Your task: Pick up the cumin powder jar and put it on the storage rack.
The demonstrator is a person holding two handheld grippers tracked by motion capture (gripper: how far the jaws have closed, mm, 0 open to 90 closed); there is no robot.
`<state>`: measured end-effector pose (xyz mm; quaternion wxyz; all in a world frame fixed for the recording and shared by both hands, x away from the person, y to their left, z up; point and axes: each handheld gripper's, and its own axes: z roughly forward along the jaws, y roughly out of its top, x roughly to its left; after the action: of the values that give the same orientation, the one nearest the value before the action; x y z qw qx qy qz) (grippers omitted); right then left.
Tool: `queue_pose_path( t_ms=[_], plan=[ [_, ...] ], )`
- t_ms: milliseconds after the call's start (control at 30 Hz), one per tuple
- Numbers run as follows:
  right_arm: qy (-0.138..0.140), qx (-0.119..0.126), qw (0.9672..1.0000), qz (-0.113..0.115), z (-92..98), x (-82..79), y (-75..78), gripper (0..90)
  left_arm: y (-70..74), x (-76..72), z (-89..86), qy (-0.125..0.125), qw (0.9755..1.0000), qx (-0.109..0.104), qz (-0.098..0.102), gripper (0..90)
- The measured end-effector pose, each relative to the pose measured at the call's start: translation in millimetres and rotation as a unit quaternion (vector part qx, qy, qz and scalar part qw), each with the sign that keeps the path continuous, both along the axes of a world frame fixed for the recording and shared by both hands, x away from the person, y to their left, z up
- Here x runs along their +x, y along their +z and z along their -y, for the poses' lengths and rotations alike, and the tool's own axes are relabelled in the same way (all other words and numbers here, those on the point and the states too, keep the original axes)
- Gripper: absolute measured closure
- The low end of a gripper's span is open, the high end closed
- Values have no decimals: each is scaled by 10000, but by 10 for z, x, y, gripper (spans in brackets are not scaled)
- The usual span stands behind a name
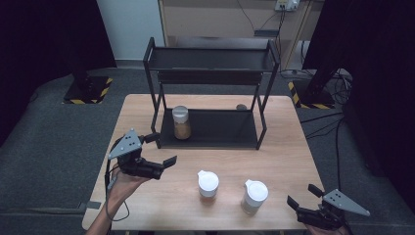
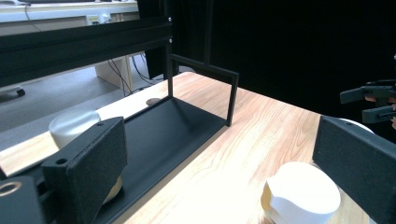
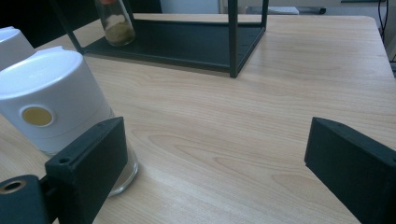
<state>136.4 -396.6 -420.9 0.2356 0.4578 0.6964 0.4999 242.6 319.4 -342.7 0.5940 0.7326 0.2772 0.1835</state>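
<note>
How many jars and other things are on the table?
Jars with white lids: 3, one on the rack, two on the table
Black rack: 1
Grippers: 2, left and right, jaws open
Total: 6

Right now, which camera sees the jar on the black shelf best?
The high view: the jar stands whole on the shelf's bottom tray, pale lid above brownish contents. The right gripper view cuts off its top. In the left gripper view a black jaw mostly hides it, leaving the pale lid.
</note>
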Motion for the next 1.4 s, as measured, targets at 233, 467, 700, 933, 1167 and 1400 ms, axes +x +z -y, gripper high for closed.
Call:
queue_pose_path(
  t_ms=[233,467,700,933,1167,1400],
  plan=[
    [-8,0,10000,-1,-2,0,0,61,-144,-156,-119,91,9999,-115,-52,29],
    [-16,-6,10000,0,-3,-3,2,62,-311,-266,-188,234,9996,-137,-119,30],
    [-18,-15,10000,-13,-8,-3,5,62,-504,-326,-287,372,9986,-190,-325,28],
    [-19,-41,10000,-11,-11,-1,6,62,-686,-446,-392,601,9969,-208,-464,26],
    [-29,-36,10000,-21,-12,-1,7,61,-825,-567,-482,808,9952,-158,-536,29],
    [-39,-52,10000,-23,-20,-2,10,61,-932,-625,-526,913,9938,-103,-627,32]
  ],
)
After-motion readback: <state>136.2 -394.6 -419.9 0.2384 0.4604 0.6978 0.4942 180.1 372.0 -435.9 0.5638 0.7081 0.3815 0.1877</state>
